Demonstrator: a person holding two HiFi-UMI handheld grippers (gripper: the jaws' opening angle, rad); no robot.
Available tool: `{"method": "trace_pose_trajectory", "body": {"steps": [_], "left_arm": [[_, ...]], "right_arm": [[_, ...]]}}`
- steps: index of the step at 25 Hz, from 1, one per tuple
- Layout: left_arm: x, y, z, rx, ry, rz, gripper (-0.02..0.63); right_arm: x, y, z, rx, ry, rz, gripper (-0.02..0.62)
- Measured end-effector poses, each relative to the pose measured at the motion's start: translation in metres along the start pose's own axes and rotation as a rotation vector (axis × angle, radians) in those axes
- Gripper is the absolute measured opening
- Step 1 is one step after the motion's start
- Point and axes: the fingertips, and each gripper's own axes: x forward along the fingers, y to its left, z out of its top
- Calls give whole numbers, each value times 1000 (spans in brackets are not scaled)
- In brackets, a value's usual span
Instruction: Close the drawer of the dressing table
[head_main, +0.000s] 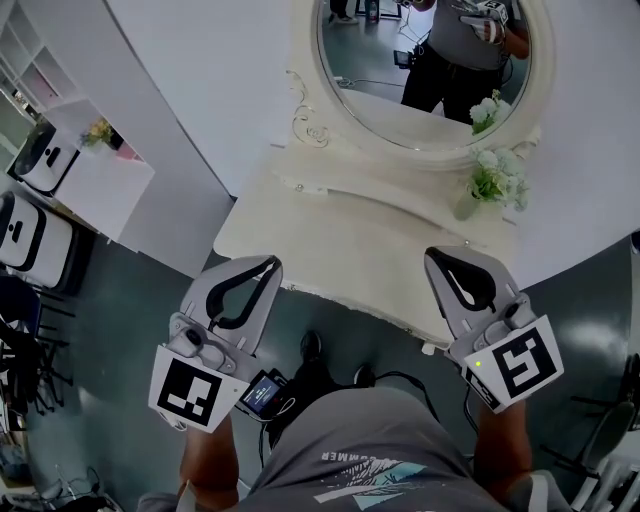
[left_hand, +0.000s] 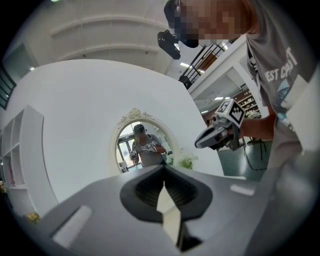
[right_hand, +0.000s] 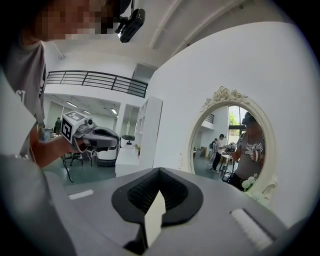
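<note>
Nearest, just ahead of the person's grey printed shirt (head_main: 370, 470), the left grey two-jaw tool (head_main: 268, 266) and the right grey two-jaw tool (head_main: 438, 256) each have their jaws pressed together with nothing between them. From the head view, both tips show against the front part of the cream ornate dressing counter (head_main: 340, 240), whose drawer cannot be made out from above. Farther back on the counter, a pale vase of white flowers (head_main: 480, 185) stands near the oval cream-framed mirror (head_main: 430, 70).
</note>
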Motion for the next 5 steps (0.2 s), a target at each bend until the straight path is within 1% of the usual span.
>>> {"method": "trace_pose_trajectory", "body": {"steps": [5], "left_arm": [[-6, -2, -11, -15, 15, 15, 5]], "right_arm": [[-3, 5, -6, -3, 5, 1, 0]]}}
